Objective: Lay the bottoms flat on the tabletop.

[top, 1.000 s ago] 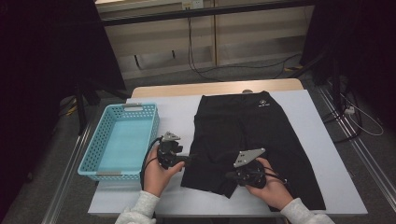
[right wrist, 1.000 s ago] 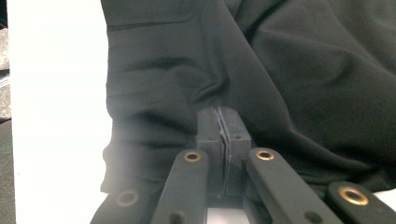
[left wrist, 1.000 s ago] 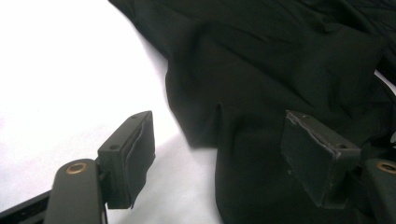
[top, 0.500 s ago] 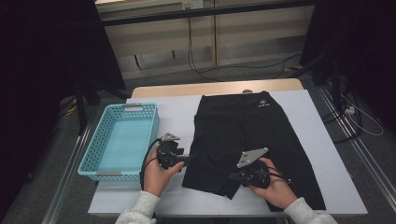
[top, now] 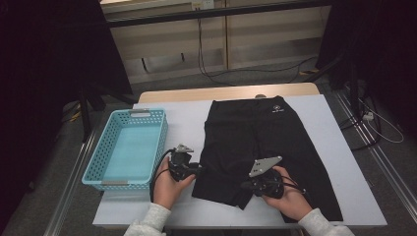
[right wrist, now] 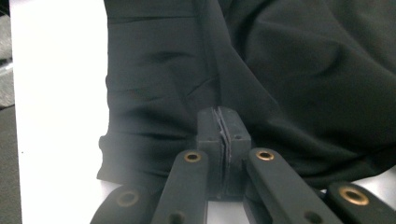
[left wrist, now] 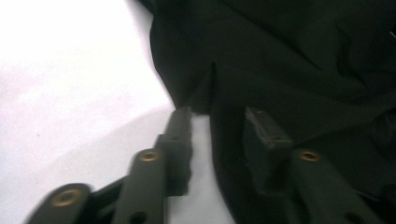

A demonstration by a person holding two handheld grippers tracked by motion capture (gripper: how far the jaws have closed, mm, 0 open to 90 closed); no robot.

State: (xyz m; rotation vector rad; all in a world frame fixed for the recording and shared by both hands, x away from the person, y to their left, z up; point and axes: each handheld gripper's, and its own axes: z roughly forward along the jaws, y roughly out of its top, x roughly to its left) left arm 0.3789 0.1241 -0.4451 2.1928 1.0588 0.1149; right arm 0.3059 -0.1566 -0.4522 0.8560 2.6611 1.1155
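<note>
Black shorts [top: 265, 132] lie flat on the white table [top: 187, 118], waistband at the far end. My left gripper [top: 199, 169] sits at the left edge of the near leg. In the left gripper view its jaws have just been closing and still stand apart, with the shorts' edge [left wrist: 289, 60] between the left gripper [left wrist: 219, 116] fingertips. My right gripper [top: 244, 186] rests on the near hem. In the right gripper view, the right gripper [right wrist: 223, 116] pads are pressed together on a pinch of the black fabric [right wrist: 303, 60].
A light blue plastic basket [top: 162, 137] stands on the table's left side, close to my left hand. Bare white table shows between the basket and the shorts and to the right of the shorts. Cables run on the floor beyond.
Both hands have stayed in place. The left gripper's jaws look narrower around the shorts' edge than before. The right gripper has not changed.
</note>
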